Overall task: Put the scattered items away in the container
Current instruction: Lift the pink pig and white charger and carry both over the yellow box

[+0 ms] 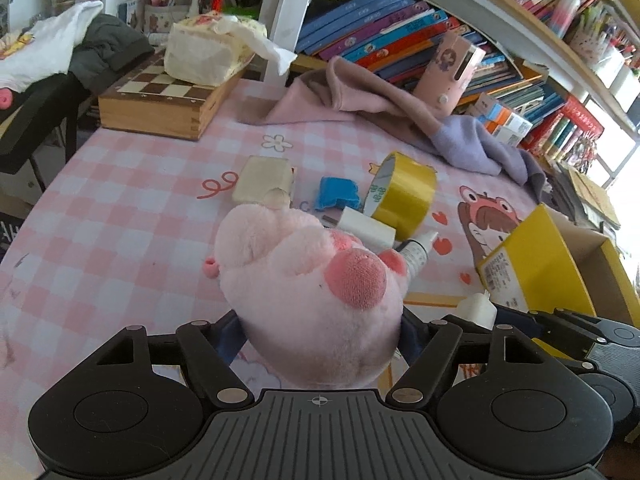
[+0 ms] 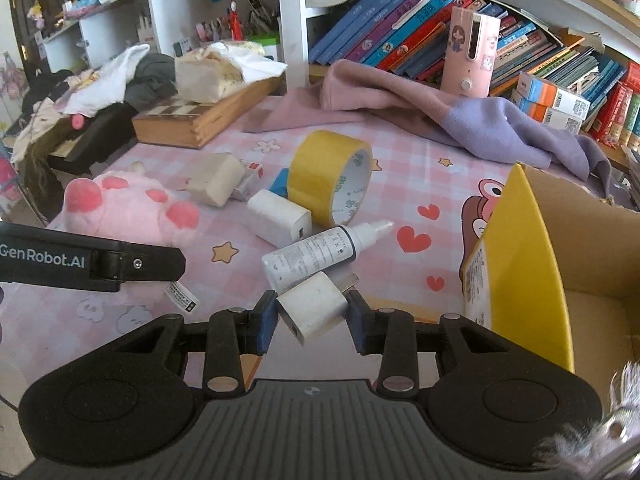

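Over the pink checked cloth, the left gripper (image 1: pixel 320 334) squeezed the plush pig (image 1: pixel 308 288), and the right gripper (image 2: pixel 312 318) pinched a white charger (image 2: pixel 314 308) cornerwise beside the yellow box (image 2: pixel 532 256); that skewed hold looked liable to slip.

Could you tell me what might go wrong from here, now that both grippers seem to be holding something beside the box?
1. The right gripper pinches the white plug adapter at a tilt, so it may twist loose.
2. The white spray bottle lies just beyond the adapter; lifting could roll it.
3. The left gripper squeezes the soft pink plush toy, which could slip. The yellow cardboard box looks narrow, and the two grippers sit close together, so they might collide.
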A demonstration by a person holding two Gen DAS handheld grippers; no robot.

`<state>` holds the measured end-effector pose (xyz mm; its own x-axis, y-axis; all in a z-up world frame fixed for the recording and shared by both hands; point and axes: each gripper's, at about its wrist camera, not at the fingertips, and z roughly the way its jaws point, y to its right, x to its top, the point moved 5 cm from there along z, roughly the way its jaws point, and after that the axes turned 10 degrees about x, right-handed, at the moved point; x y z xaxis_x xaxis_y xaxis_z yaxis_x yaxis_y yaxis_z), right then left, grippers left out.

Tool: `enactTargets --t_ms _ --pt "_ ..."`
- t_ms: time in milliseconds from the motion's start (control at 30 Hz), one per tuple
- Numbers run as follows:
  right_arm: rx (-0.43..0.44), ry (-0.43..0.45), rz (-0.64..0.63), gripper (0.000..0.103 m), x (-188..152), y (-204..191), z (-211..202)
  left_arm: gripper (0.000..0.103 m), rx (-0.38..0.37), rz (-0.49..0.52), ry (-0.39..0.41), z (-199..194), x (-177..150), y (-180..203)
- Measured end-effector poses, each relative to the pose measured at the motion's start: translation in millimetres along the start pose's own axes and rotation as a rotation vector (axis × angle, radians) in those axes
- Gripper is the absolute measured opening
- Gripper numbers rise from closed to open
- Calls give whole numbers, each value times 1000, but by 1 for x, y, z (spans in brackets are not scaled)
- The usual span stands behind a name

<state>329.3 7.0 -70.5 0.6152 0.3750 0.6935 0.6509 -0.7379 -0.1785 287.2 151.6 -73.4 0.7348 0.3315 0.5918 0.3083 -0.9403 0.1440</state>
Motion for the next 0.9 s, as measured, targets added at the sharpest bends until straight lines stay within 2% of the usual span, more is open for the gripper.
enactTargets --t_ms 500,900 --pt "53 43 -31 35 -18 -24 -50 75 -8 -28 46 -56 -32 -4" --pt "51 52 -46 35 -53 -47 -90 74 -34 -46 73 -97 -75 -6"
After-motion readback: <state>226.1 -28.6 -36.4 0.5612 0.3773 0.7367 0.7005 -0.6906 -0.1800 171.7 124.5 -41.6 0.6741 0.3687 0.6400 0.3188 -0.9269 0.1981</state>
